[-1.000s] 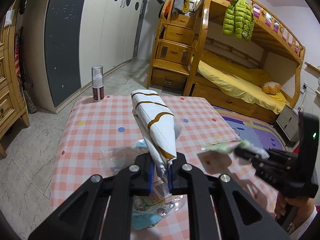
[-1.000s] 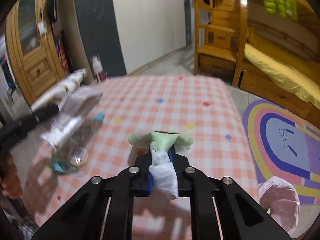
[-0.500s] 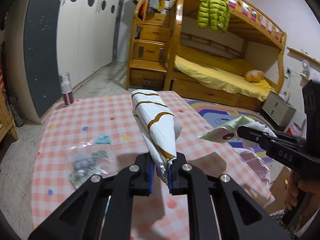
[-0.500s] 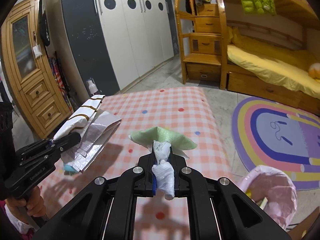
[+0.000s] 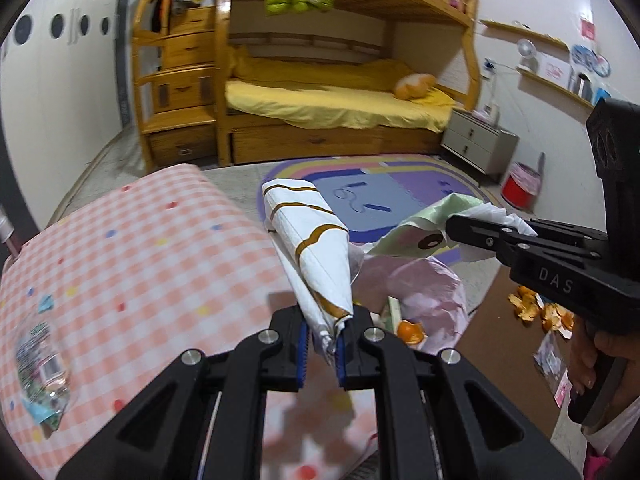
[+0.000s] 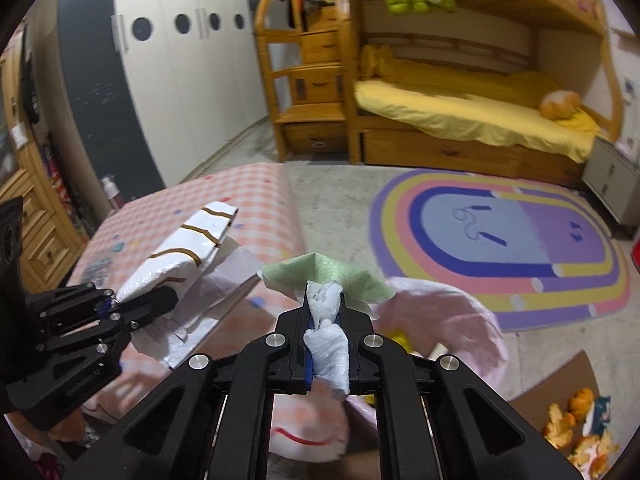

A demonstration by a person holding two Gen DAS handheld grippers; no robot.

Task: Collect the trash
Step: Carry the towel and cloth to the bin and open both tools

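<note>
Carrying both loads to the bin

Left gripper [image 5: 322, 346] was pinched on the bottom corner of the white wrapper with brown stripes [image 5: 310, 240], which stood up out of the jaws. Right gripper [image 6: 326, 338] was clamped on a twisted white tissue wad [image 6: 326, 340] with a pale green wrapper [image 6: 324, 274] fanned out at the tip. Neither pair of jaws had a visible gap beyond what they held.

Both grippers sat off the edge of the pink checked table [image 5: 140, 248], over or right beside the pink-lined bin [image 6: 448, 320]. Orange peel [image 5: 412, 332] was visible in the bin's mouth. I'd call this the transport step, near its end, drop not yet done.

Next move, as I read it: get each tip squarely over the bin opening, then let go. The striped wrapper was long and stiff-looking, so it probably needed tilting down into the mouth first or it could hang on the rim. The green wrapper was light and could drift.

Not finished either way: a clear plastic packet [image 5: 40, 368] lay on the table, and more peel and scraps [image 6: 580, 428] lay on the floor beside the bin.
</note>
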